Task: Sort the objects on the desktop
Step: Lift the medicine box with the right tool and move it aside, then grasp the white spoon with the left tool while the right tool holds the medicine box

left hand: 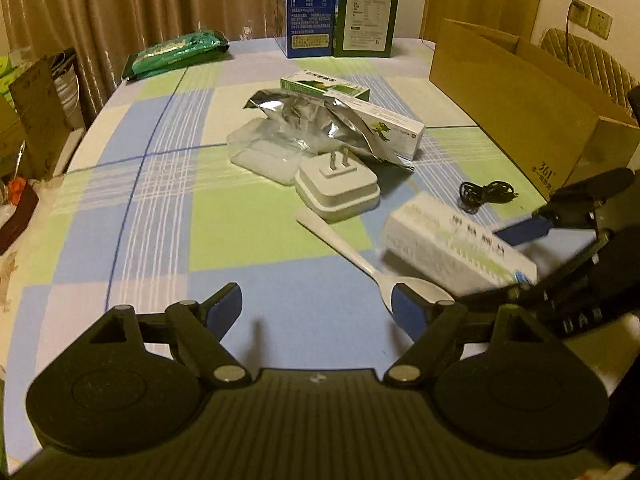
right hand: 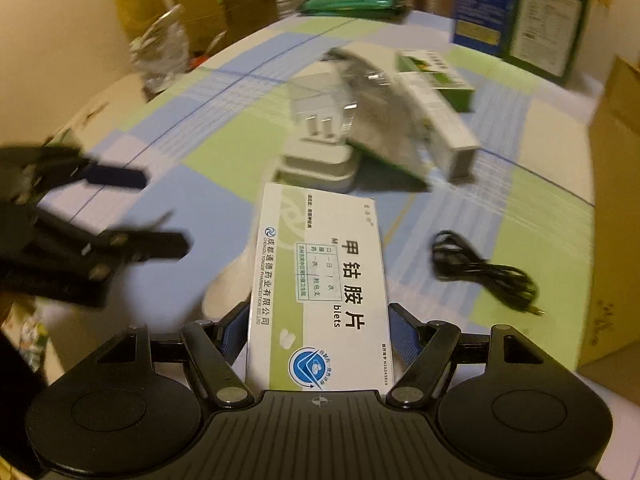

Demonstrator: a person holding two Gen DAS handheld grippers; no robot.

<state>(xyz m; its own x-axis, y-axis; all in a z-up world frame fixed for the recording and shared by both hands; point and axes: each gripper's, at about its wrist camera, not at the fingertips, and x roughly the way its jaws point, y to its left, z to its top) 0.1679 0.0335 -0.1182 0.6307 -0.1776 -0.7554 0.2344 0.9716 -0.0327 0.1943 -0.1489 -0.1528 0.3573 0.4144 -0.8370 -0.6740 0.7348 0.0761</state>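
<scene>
My right gripper (right hand: 318, 336) is shut on a white and green medicine box (right hand: 320, 280) and holds it above the checked tablecloth; the box also shows blurred in the left wrist view (left hand: 456, 244). My left gripper (left hand: 318, 308) is open and empty, low over the cloth, with a white plastic spoon (left hand: 360, 256) by its right finger. Ahead lie a white plug adapter (left hand: 338, 188), a clear plastic box (left hand: 264, 152), a silver foil bag (left hand: 320, 116), a long white carton (left hand: 396, 128), a green carton (left hand: 324, 86) and a black cable (left hand: 484, 194).
An open cardboard box (left hand: 520, 104) stands at the table's right. A blue carton (left hand: 310, 8) and a green carton (left hand: 368, 12) stand at the far edge, with a green packet (left hand: 176, 52) at far left. Boxes and bags crowd the floor on the left (left hand: 36, 120).
</scene>
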